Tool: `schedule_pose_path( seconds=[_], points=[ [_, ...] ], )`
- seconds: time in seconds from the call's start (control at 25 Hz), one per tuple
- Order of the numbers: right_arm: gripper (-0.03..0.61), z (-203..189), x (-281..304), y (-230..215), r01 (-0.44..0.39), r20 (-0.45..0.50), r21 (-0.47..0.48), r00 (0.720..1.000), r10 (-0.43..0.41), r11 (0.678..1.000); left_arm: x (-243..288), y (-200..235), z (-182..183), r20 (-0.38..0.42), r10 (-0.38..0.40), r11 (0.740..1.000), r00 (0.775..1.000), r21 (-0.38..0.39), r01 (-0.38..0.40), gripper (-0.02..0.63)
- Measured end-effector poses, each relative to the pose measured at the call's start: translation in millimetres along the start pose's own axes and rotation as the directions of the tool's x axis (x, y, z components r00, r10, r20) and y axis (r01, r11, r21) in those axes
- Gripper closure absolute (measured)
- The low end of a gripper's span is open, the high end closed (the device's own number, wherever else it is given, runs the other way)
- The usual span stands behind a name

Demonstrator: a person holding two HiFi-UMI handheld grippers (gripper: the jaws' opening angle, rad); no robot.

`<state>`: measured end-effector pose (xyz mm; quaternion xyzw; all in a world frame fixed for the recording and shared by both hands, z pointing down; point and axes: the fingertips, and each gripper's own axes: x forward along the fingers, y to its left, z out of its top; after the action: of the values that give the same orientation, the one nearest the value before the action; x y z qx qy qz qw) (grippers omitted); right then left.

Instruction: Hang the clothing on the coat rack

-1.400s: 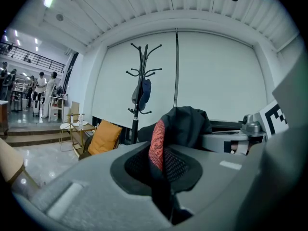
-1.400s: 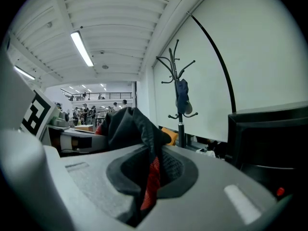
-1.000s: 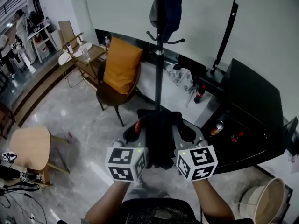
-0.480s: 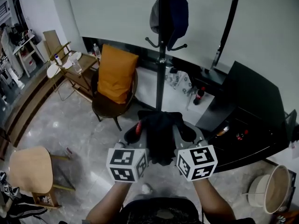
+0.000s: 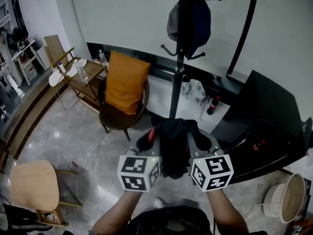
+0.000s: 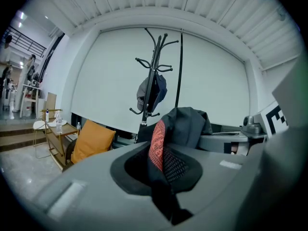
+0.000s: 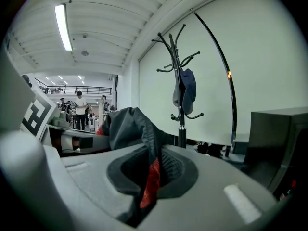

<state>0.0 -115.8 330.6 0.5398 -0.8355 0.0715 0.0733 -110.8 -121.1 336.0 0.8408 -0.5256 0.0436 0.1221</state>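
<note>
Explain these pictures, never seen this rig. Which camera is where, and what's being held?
No robot here: a person holds a pair of tongs in each hand. The head view looks down from the person's head at the left tongs and the right tongs; the marker cubes are part of them. The other two pictures come from cameras riding on each pair, looking along its jaws. Both pairs are shut on one dark garment with a red patterned strip, bunched between them. Ahead stands the coat rack, with a dark item hanging on it. To its left is a chair with an orange cushion.
</note>
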Motion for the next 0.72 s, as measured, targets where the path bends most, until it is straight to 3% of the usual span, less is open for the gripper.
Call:
schedule_pose_path(
  seconds=[0.72],
  points=[
    [0.555,33,41,-28,0.025,0.101,0.012,0.995,-0.026,1.000,43,10,34,0.063,0.005,0.999,0.998,0.051,-0.008,0.580]
  ],
)
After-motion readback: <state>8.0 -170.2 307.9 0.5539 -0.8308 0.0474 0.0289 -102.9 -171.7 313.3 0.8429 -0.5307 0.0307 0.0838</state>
